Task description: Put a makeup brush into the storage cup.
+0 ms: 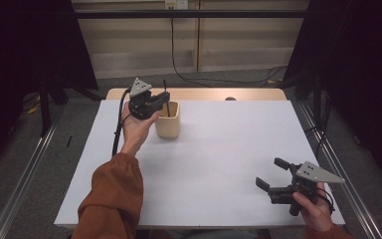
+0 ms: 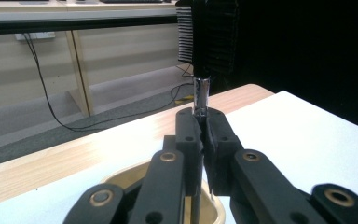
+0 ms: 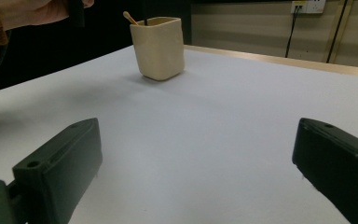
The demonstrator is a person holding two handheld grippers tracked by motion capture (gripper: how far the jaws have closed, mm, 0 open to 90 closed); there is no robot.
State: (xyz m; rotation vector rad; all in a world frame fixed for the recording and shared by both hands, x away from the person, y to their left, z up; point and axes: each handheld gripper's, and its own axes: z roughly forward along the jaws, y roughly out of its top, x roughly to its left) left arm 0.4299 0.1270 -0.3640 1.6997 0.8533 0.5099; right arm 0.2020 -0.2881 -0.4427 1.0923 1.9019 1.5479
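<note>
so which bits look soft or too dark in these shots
High view: both side edges fall to near black, the table evenly lit. Left gripper view: the near jaws blur, as does the thin rod they clamp; right side black. Right gripper view: jaws soft, the cup sharper.

We look for words, numbers and signs, but we find none to read on anything in these pictures.

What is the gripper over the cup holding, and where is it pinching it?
The left gripper pinches a thin dark stick partway along its shaft, above the beige cup. The right gripper holds nothing.
</note>
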